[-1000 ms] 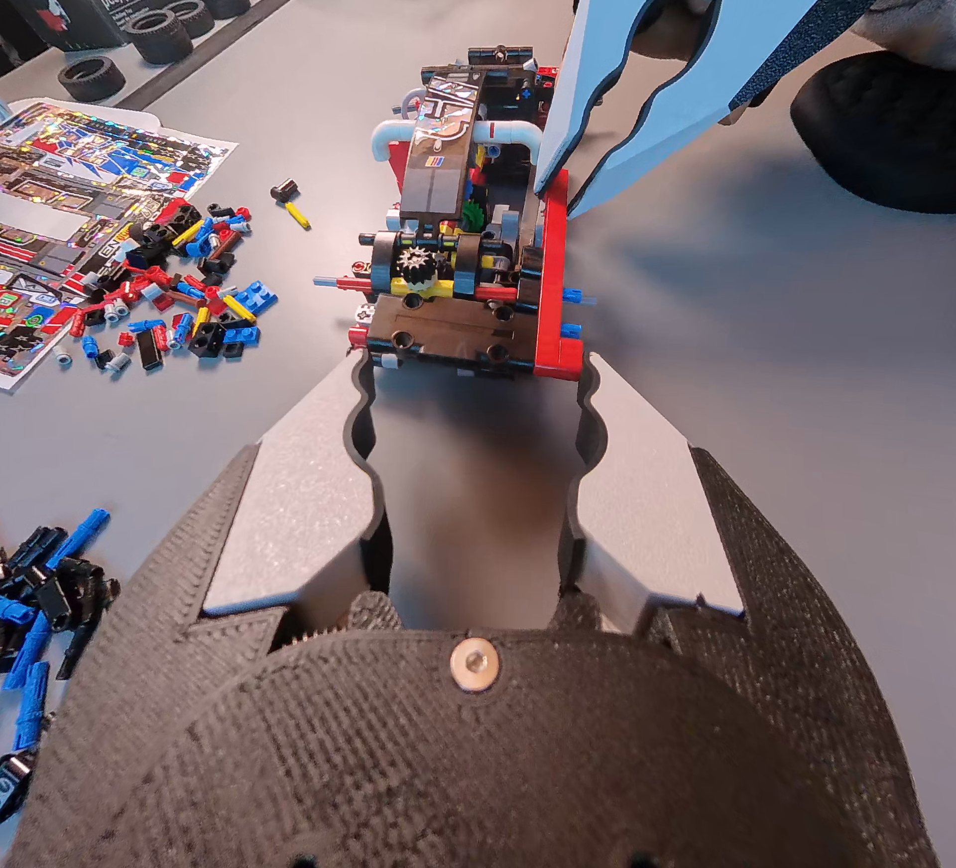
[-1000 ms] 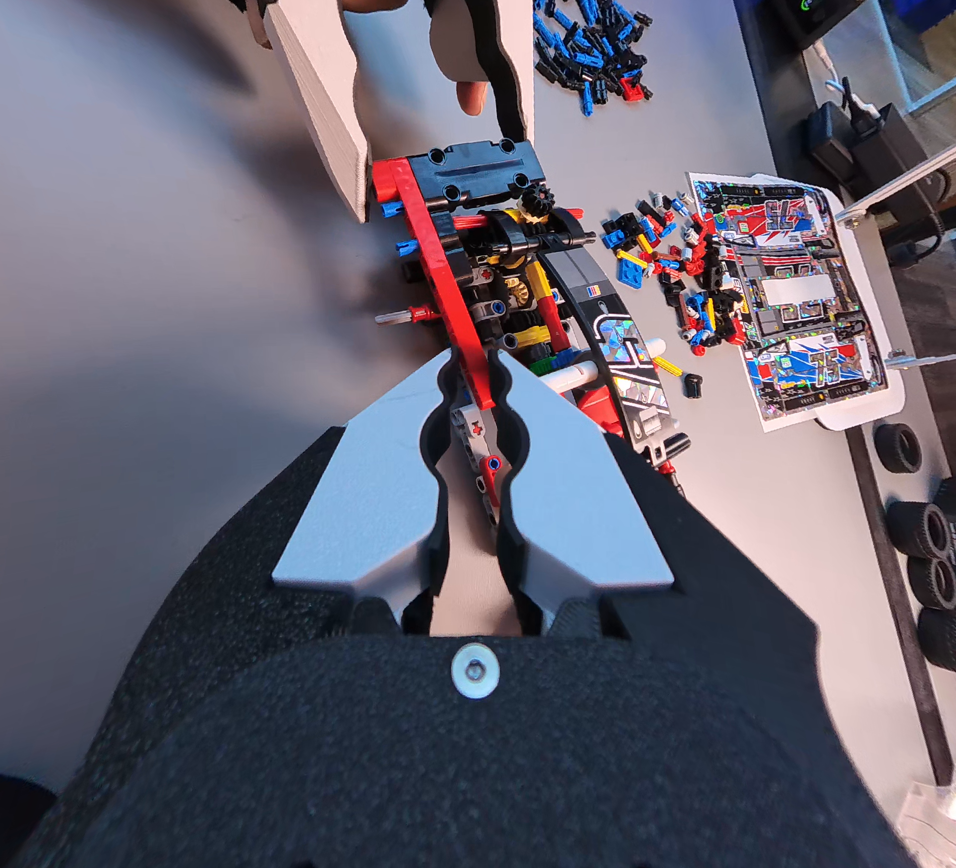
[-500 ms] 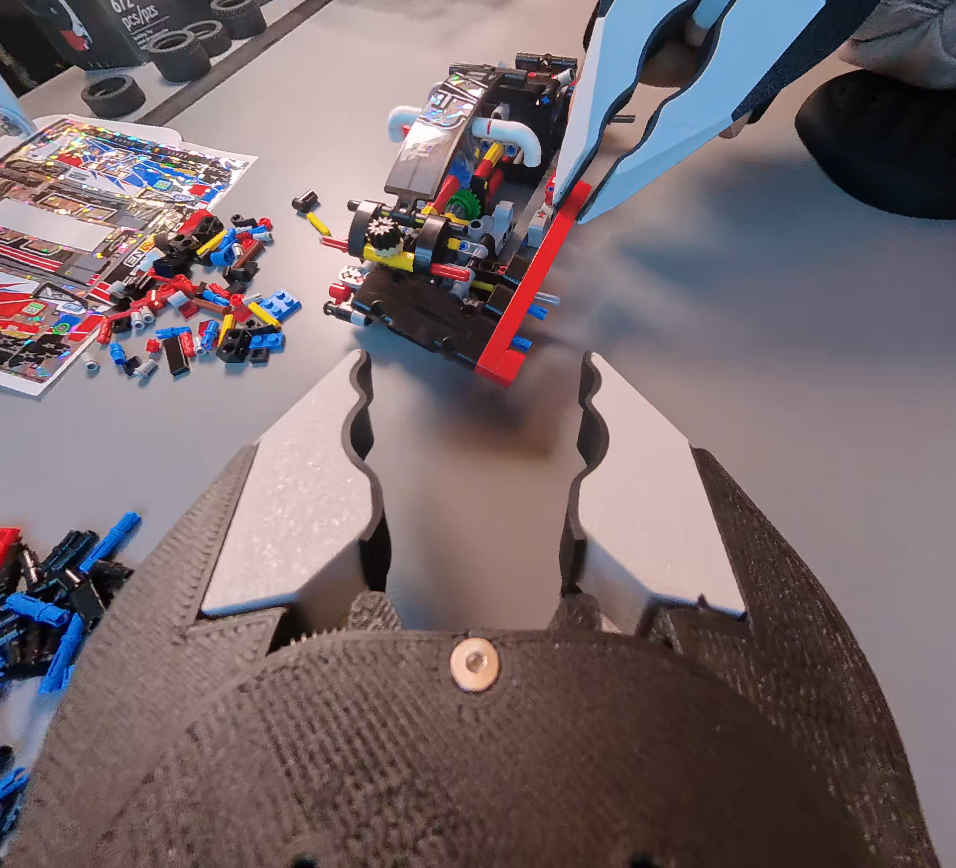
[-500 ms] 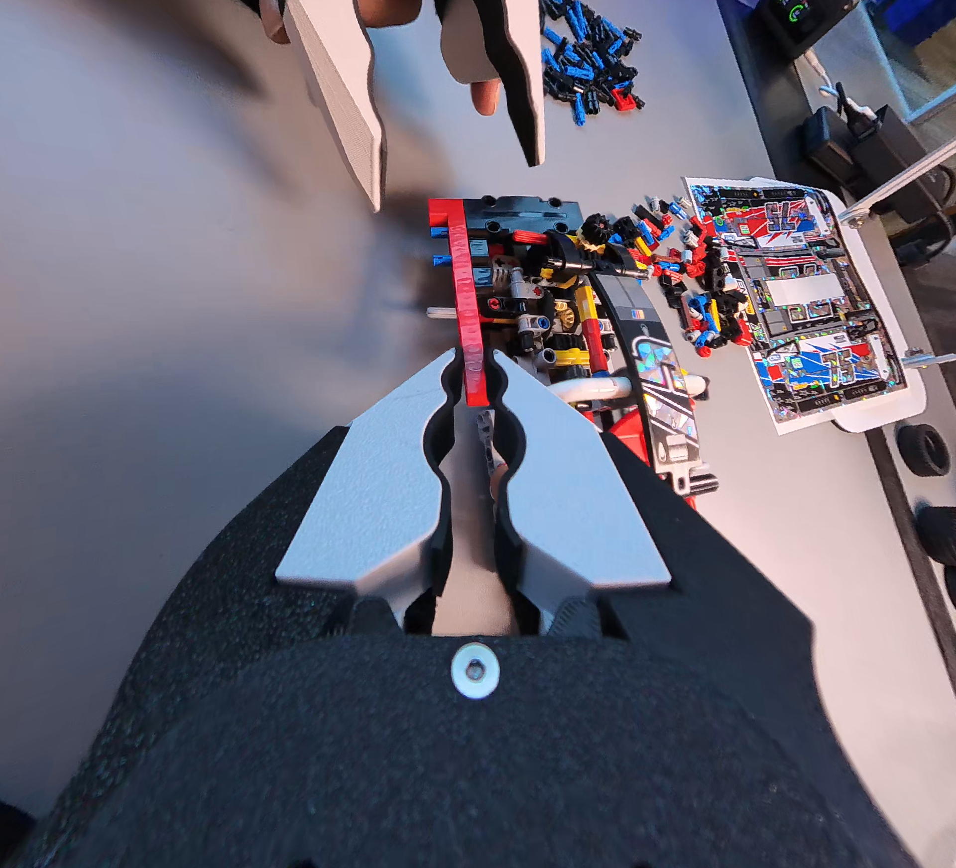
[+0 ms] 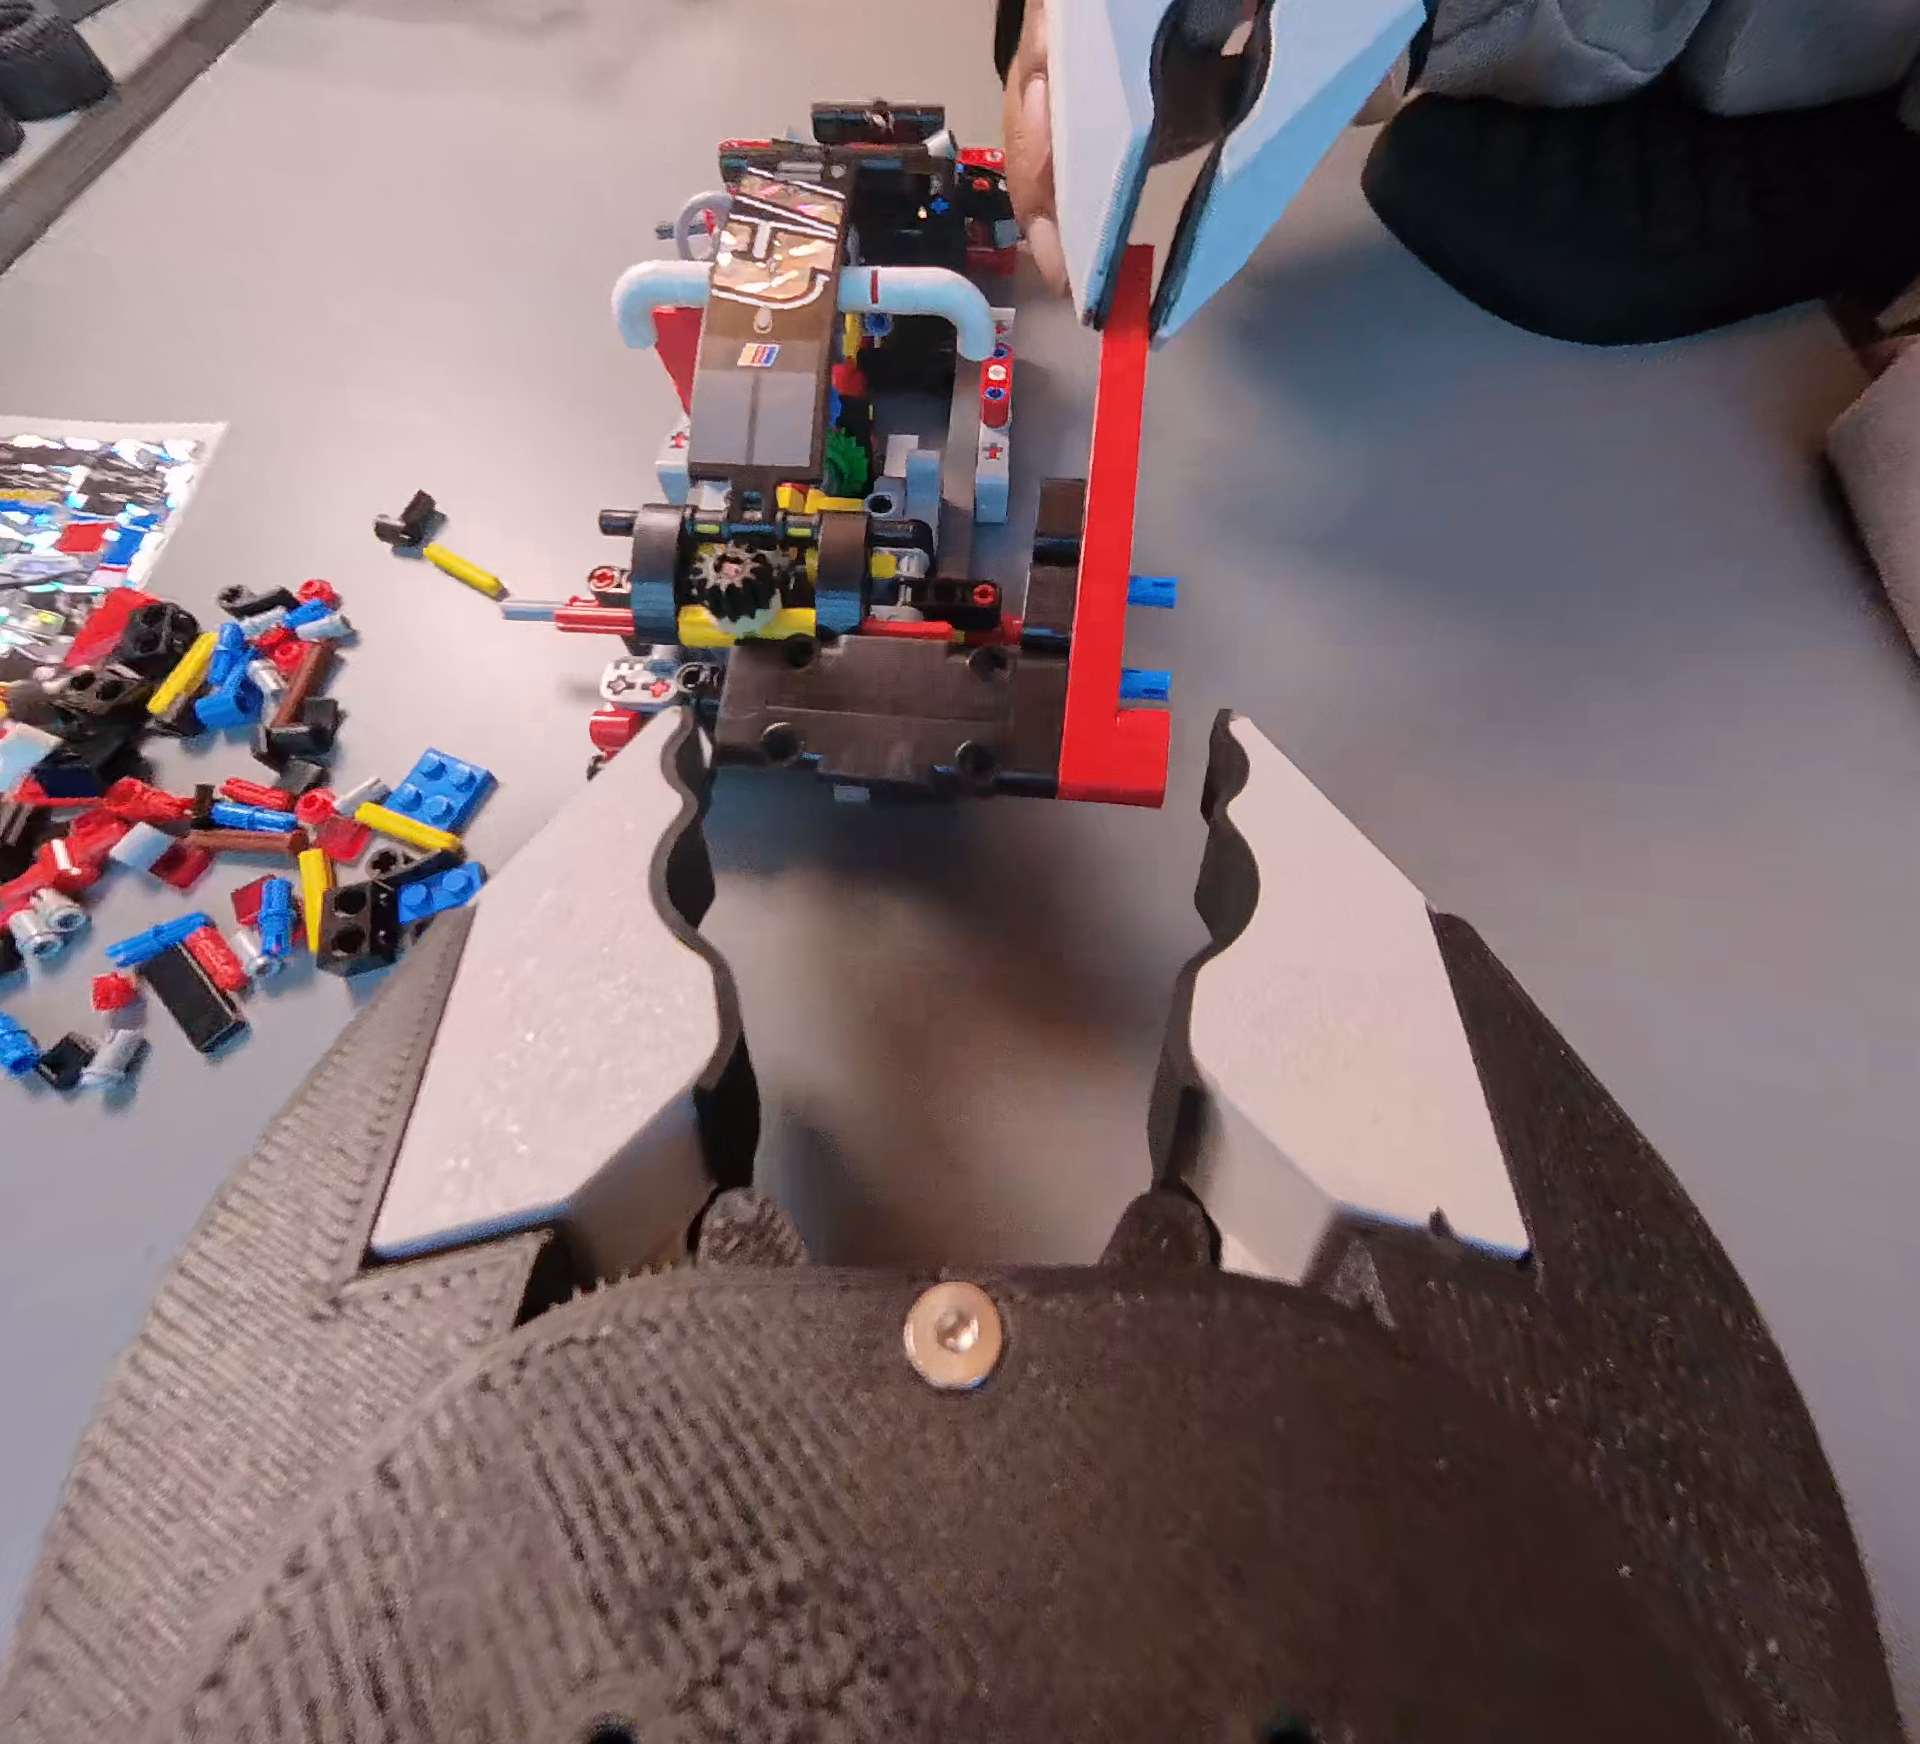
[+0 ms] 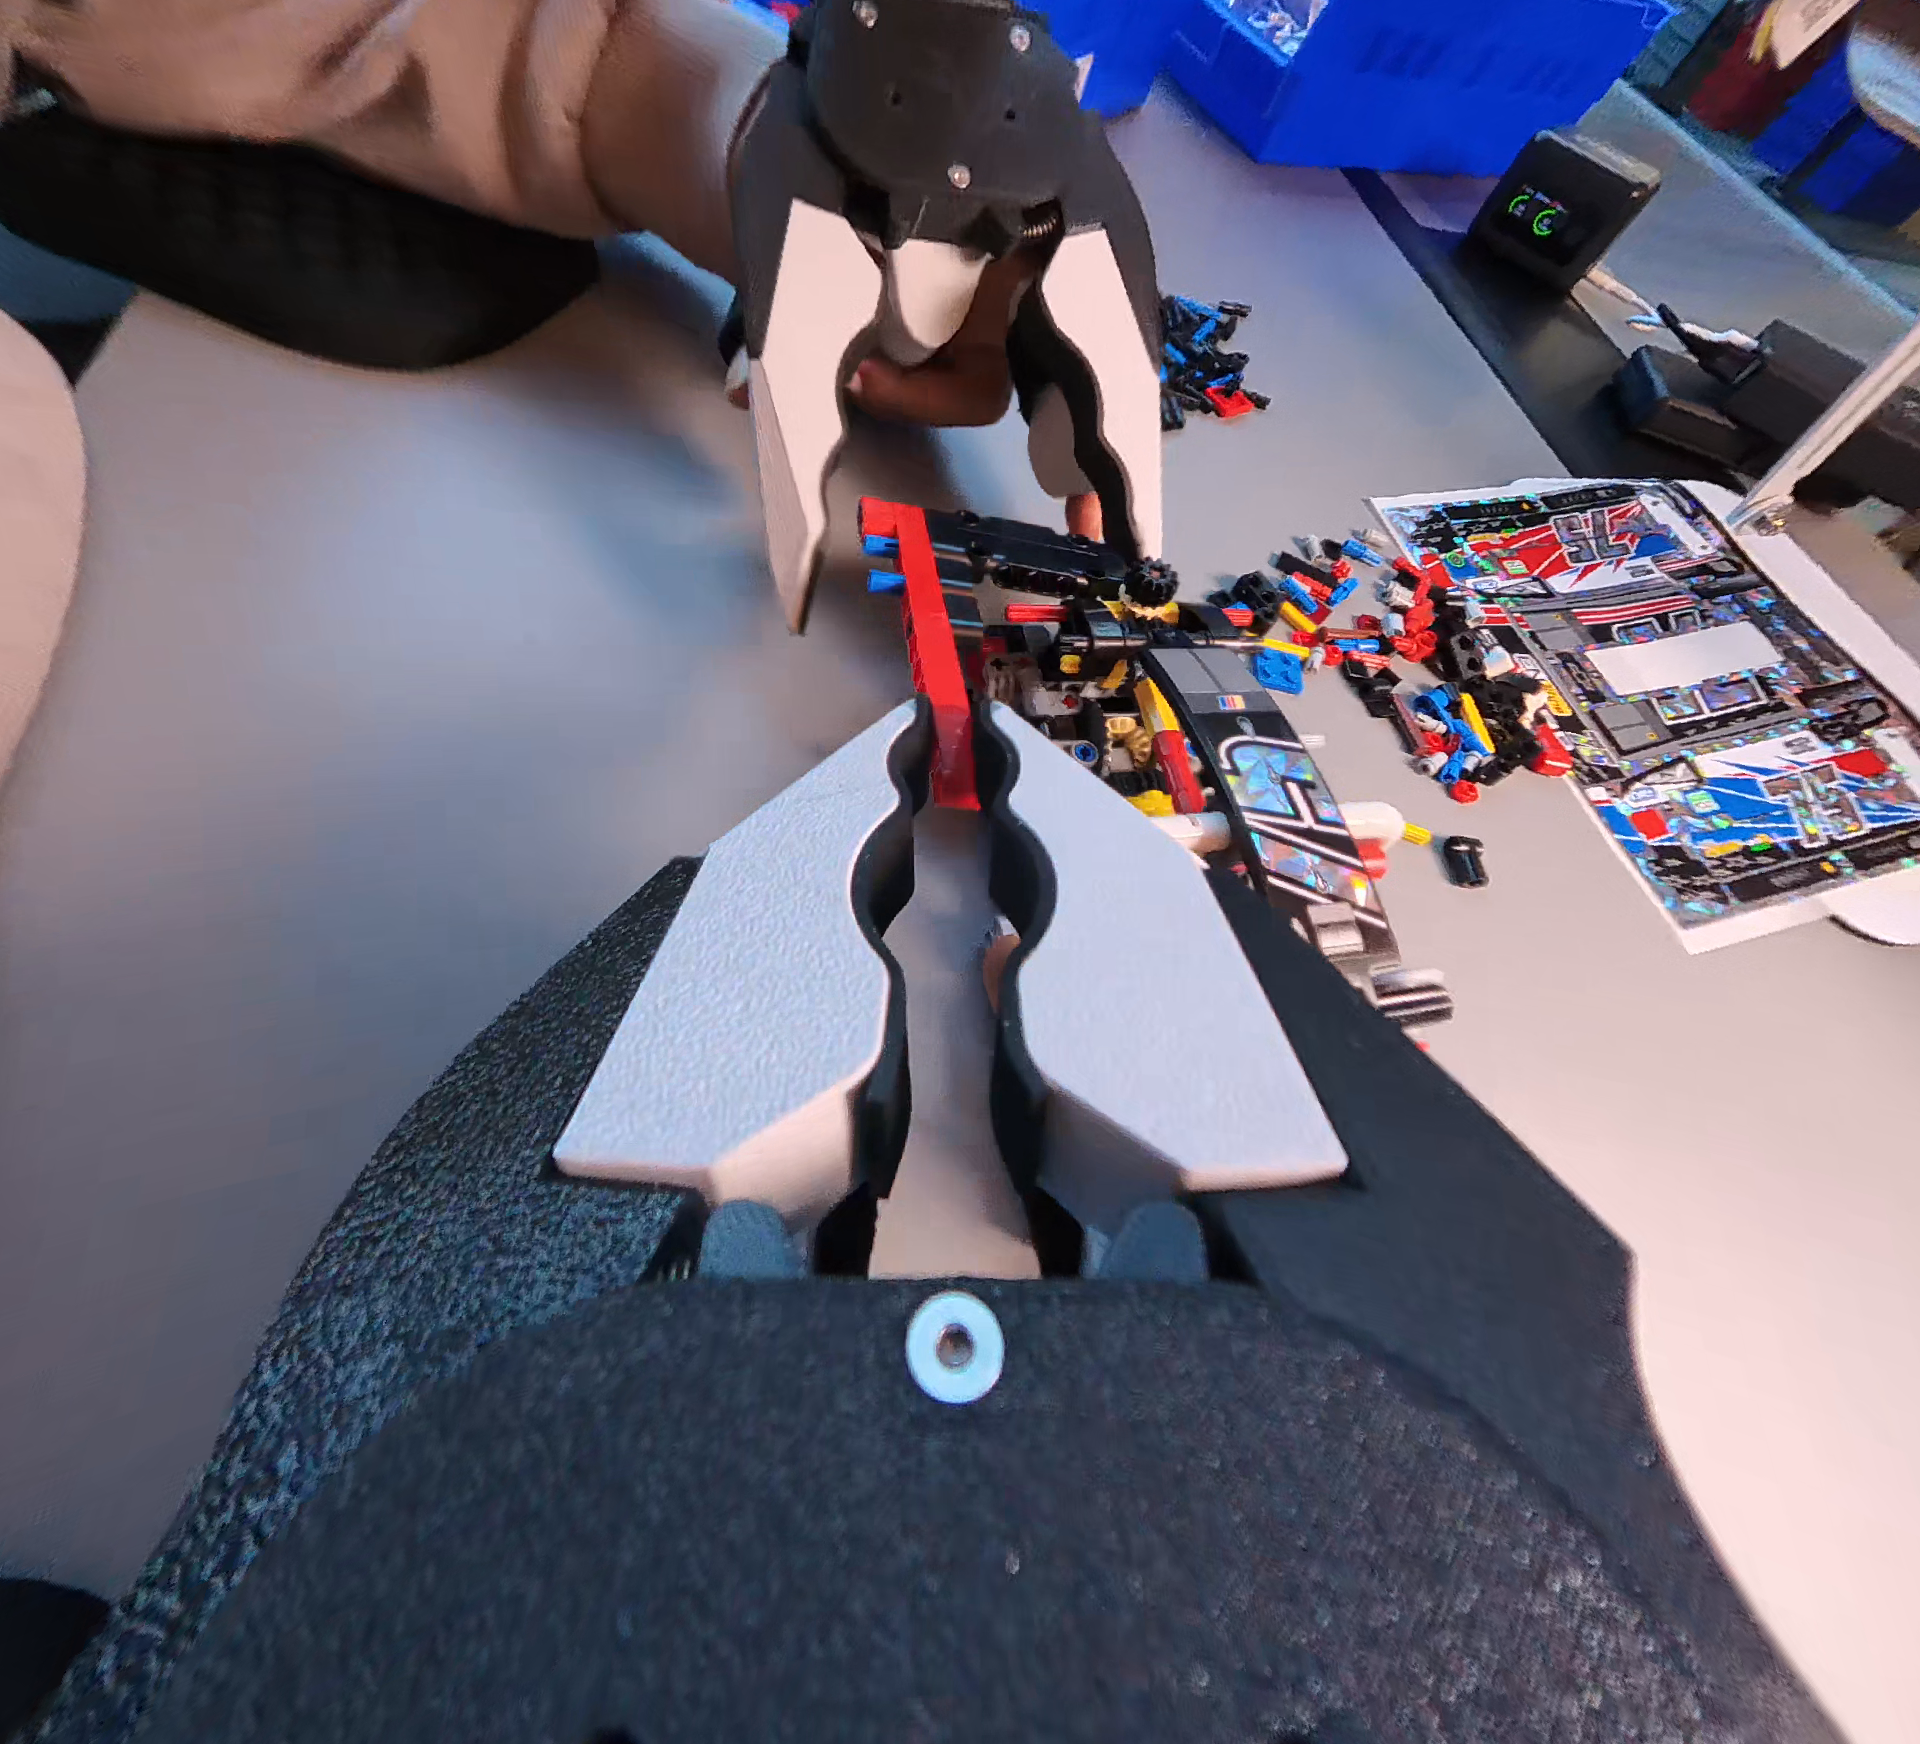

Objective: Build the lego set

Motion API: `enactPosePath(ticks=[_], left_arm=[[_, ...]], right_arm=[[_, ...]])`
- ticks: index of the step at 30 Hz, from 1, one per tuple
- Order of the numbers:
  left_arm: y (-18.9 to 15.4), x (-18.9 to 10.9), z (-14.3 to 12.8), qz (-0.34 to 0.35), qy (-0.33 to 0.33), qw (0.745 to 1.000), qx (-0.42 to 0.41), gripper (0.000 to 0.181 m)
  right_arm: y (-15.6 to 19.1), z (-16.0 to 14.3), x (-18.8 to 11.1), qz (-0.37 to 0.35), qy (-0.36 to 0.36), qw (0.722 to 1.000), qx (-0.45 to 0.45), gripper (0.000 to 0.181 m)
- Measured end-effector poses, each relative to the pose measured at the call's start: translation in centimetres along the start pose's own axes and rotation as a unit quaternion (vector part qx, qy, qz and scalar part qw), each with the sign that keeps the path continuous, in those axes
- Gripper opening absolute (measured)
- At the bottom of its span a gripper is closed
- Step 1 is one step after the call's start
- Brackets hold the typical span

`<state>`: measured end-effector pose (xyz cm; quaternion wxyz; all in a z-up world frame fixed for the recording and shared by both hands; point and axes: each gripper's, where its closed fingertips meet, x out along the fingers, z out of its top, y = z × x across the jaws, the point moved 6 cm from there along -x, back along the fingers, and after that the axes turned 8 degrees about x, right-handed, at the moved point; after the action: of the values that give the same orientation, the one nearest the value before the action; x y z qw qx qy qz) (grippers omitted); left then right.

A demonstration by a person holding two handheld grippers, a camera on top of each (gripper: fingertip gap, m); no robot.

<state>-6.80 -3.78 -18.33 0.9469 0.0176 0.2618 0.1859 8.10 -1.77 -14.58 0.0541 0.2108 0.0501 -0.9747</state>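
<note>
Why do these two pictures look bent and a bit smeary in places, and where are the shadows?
Left wrist view: wide-angle lens bows the table; soft shadow under the lego car between the open left hand-held gripper fingers; its near body is blurred. Right wrist view: sleeve and table edges smeared; sticker sheet glints; right hand-held gripper pinches the sharp red beam.

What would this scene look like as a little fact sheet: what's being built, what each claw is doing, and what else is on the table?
being built: lego car chassis, resting on the grey table
right claw: shut on the long red beam along the chassis side
left claw: open, empty, tips either side of the chassis's near end
loose parts: mixed lego pieces beside the chassis; black and blue pins farther off
sticker sheet: flat on the table, past the loose pieces
bins: blue bins at the table's far edge
</note>
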Motion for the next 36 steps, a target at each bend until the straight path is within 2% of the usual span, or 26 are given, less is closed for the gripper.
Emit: enactPosePath(ticks=[2,6,10,14,25,28,31,33,36], left_arm=[[0.2,-0.3,0.5,0.008,-0.032,0.999,-0.012,0.083],[0.4,-0.8,0.6,0.003,-0.055,0.997,-0.046,0.082],[0.4,-0.7,0.6,0.022,-0.045,0.998,-0.039,0.082],[-0.1,-0.6,0.6,0.056,-0.031,0.998,0.012,0.082],[0.1,0.5,0.4,0.097,0.014,0.994,0.040,0.082],[0.4,0.3,0.4,0.101,0.011,0.994,0.037,0.082],[0.7,0.2,0.4,0.103,0.004,0.994,0.034,0.082],[0.7,0.1,0.3,0.105,0.007,0.994,0.040,0.082],[0.4,-0.1,0.6,0.102,-0.010,0.993,0.061,0.082]], right_arm=[[-0.2,-0.1,-0.2,0.015,-0.014,0.999,0.024,0.005],[-0.5,-0.5,0.0,0.023,-0.018,0.999,0.044,0.005],[-0.6,-1.1,0.2,0.014,0.007,0.999,0.036,0.005],[-0.5,-0.9,0.2,0.005,0.019,1.000,0.020,0.005],[-0.9,-1.6,0.2,-0.034,0.095,0.995,0.001,0.007],[-0.7,-0.3,-1.0,0.000,0.119,0.993,0.002,0.015],[-2.0,3.1,-2.0,-0.008,0.103,0.994,-0.019,0.016],[-3.8,4.7,-1.6,-0.029,0.123,0.991,-0.039,0.019],[-6.5,4.6,0.8,-0.017,0.191,0.979,-0.069,0.032]])
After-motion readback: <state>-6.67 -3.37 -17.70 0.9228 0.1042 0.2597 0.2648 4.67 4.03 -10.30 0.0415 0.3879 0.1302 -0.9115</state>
